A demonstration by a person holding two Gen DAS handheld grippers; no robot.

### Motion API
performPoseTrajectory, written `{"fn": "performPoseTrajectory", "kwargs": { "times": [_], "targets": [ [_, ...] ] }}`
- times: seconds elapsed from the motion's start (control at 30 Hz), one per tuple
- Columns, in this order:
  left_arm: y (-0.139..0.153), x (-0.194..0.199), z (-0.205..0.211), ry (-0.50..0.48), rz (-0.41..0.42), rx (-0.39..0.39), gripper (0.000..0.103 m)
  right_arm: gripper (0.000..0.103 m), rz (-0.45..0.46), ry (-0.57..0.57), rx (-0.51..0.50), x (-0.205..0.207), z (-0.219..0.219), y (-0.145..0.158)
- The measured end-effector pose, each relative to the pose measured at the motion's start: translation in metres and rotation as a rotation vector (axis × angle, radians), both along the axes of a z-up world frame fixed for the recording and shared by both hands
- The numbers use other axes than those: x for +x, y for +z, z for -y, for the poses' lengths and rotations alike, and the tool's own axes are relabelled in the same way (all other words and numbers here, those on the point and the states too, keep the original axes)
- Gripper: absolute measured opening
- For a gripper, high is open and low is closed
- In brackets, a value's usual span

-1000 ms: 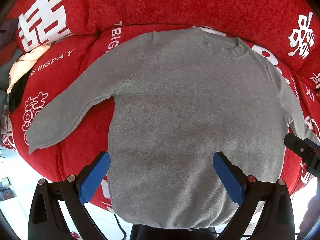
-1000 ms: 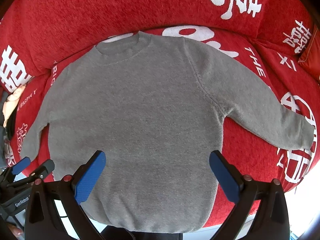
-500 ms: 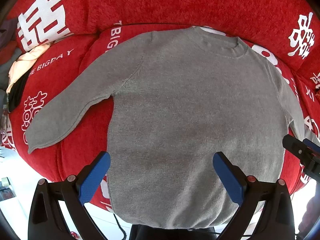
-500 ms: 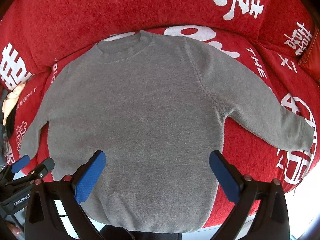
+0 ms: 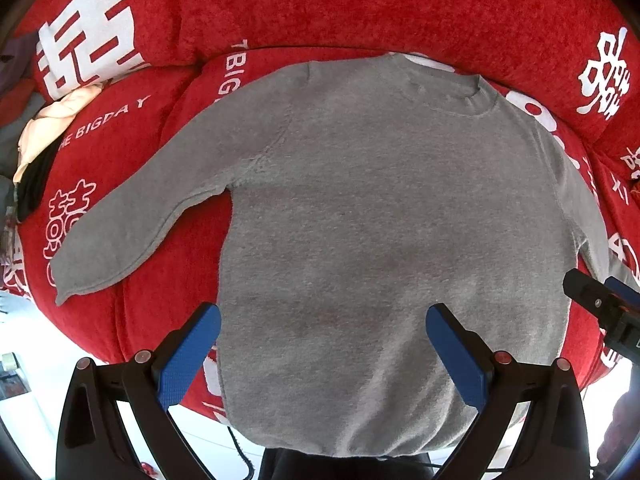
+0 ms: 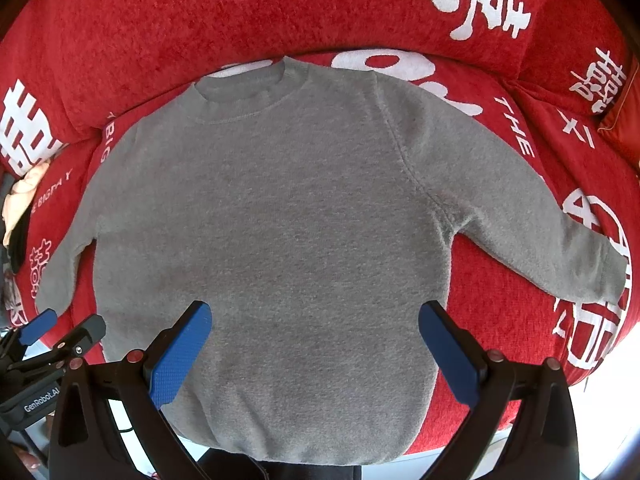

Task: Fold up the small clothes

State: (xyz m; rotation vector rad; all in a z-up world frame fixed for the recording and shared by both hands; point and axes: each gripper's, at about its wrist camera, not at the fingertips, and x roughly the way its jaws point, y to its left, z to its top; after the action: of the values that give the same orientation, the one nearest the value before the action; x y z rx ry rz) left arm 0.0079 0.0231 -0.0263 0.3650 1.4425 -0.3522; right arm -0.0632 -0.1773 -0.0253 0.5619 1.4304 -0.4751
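A small grey sweater (image 5: 380,216) (image 6: 280,216) lies flat and spread out on a red sofa seat, collar toward the backrest, hem hanging over the front edge. Its left sleeve (image 5: 132,224) and right sleeve (image 6: 532,220) stretch outward. My left gripper (image 5: 322,332) hovers open above the lower body of the sweater, nothing between its blue pads. My right gripper (image 6: 316,330) is open too, over the same lower area. Each gripper shows at the edge of the other's view: the right one (image 5: 600,300), the left one (image 6: 52,332).
The red sofa (image 5: 360,8) (image 6: 200,20) has white printed characters on its seat and backrest. A heap of cream and dark clothes (image 5: 44,136) lies at the far left of the seat. A bright floor (image 5: 24,360) lies below the front edge.
Both views have drifted very slightly; the sweater has not moved and both grippers stay open.
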Motion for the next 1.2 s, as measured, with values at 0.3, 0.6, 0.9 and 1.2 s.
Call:
{"fn": "performPoseTrajectory", "kwargs": {
  "times": [0.3, 0.6, 0.9, 1.2],
  "targets": [
    [-0.001, 0.002, -0.005, -0.005, 0.007, 0.003, 0.103, 0.103, -0.004, 0.008, -0.003, 0.003, -0.003, -0.001],
    [-0.003, 0.005, -0.009, 0.003, 0.001, -0.002, 0.103, 0.103, -0.012, 0.017, -0.007, 0.006, -0.006, -0.003],
    [-0.004, 0.008, -0.014, 0.017, 0.002, -0.012, 0.103, 0.103, -0.02, 0.024, -0.01, 0.009, -0.008, -0.004],
    [-0.007, 0.016, -0.024, 0.064, -0.025, -0.047, 0.103, 0.103, -0.015, 0.046, -0.027, 0.018, -0.015, -0.004]
  ]
}}
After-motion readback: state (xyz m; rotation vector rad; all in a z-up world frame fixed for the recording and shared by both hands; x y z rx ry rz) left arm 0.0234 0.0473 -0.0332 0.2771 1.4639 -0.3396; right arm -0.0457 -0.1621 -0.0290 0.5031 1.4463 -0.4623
